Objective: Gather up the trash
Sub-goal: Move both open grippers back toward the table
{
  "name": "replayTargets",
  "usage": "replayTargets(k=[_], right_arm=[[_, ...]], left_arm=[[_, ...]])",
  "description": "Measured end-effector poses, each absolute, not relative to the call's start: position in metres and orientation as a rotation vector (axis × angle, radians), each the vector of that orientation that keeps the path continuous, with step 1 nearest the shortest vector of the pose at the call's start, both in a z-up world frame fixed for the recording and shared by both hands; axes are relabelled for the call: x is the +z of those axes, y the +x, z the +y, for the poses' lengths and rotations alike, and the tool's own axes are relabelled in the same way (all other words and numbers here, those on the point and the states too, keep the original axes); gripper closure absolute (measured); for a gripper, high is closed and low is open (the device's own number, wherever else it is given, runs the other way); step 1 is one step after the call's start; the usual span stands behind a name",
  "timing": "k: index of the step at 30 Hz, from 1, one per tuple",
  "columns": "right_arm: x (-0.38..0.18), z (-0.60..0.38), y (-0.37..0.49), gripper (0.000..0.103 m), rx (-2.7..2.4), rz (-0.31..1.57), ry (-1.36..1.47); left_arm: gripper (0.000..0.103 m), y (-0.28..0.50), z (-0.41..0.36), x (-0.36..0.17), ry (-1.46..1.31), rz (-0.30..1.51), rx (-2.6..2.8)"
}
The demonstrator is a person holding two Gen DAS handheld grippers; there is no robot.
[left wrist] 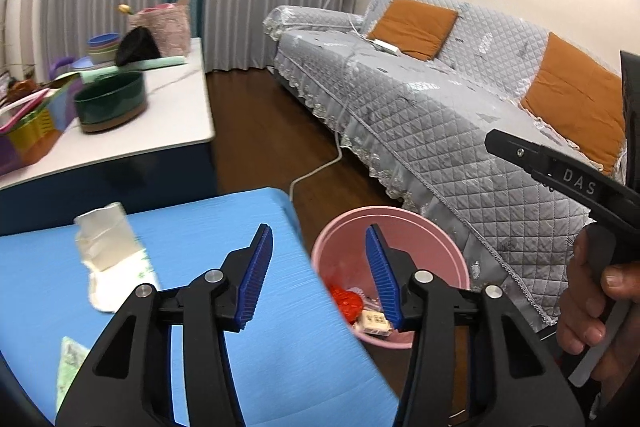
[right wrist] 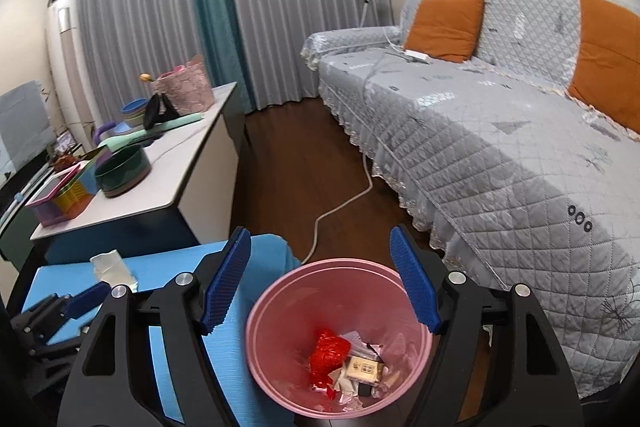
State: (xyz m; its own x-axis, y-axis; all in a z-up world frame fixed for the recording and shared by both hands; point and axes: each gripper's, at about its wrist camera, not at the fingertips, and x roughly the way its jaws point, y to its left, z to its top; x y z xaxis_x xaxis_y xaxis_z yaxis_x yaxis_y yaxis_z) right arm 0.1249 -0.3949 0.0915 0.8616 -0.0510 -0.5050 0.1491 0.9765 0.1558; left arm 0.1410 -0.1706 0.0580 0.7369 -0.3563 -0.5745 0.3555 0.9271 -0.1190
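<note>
A pink bin (right wrist: 280, 291) stands on the floor beside a blue table (left wrist: 240, 211) and holds red plastic (right wrist: 329, 347) and several wrappers. It also shows in the left wrist view (left wrist: 352, 223). My right gripper (right wrist: 320, 283) is open and empty above the bin. My left gripper (left wrist: 320, 279) is open and empty over the table's right edge, and shows in the right wrist view (right wrist: 86, 297). A crumpled white wrapper (left wrist: 108, 251) lies on the table to its left. A pale green wrapper (left wrist: 70, 359) lies at the table's near left.
A grey quilted sofa (left wrist: 440, 115) with orange cushions (left wrist: 412, 27) runs along the right. A white side table (left wrist: 172, 119) behind holds a green bowl (left wrist: 110, 99) and baskets. A white cable (right wrist: 340, 203) crosses the dark wood floor.
</note>
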Motion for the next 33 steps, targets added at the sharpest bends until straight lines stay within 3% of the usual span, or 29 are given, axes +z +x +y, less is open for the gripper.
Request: replayTargets(k=[4, 9, 12, 27, 33], right_arm=[[0.089, -0.374, 0.12, 0.039, -0.042, 0.521, 0.213], [0.084, -0.341, 0.111, 0.061, 0.06, 0.533, 0.231], [0.084, -0.315, 0.104, 0.065, 0.113, 0.528, 0.195], [0.05, -0.199, 0.1, 0.073, 0.383, 0.633, 0.147], [0.022, -0.165, 0.115, 0.071, 0.456, 0.726, 0.113]], left_arm=[[0.059, 0.128, -0.141, 0.066, -0.01, 0.616, -0.353], [0.063, 0.111, -0.097, 0.072, -0.023, 0.601, -0.296], [0.065, 0.102, -0.067, 0.074, -0.031, 0.597, -0.25], [0.07, 0.078, 0.053, 0.06, -0.12, 0.575, -0.03], [0.073, 0.081, 0.073, 0.041, -0.156, 0.601, 0.017]])
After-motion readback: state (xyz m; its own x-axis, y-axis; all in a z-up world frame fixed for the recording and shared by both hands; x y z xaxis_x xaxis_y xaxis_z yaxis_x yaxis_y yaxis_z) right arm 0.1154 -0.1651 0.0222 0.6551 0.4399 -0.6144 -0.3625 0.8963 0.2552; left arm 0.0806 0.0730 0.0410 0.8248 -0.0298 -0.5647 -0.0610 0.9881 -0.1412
